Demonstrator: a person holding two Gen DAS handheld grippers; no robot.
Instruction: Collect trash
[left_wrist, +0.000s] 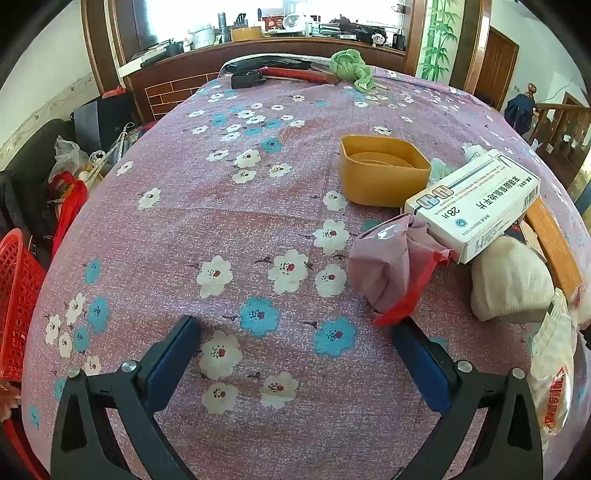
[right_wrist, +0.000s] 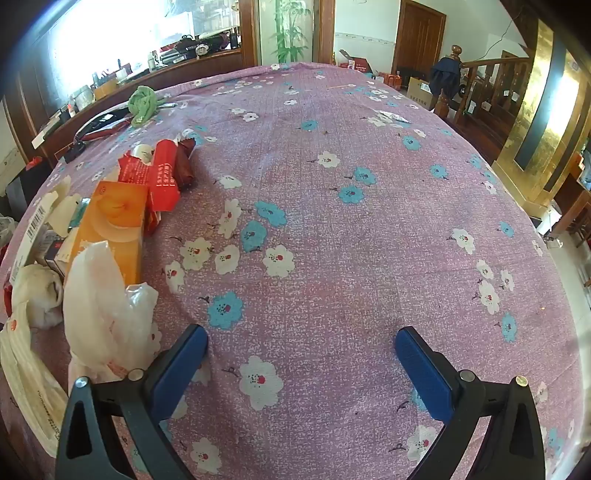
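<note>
Trash lies on a purple flowered tablecloth. In the left wrist view a crumpled pink and red wrapper, a white medicine box, a white wad and a printed plastic bag sit at the right, beside an orange tub. My left gripper is open and empty, its right finger close to the wrapper. In the right wrist view an orange box, red packaging and a white plastic bag lie at the left. My right gripper is open and empty, beside the bag.
A green cloth and dark items lie at the table's far end. A red basket stands off the left edge. A small wrapper lies far right. A wooden stair rail stands beyond the table.
</note>
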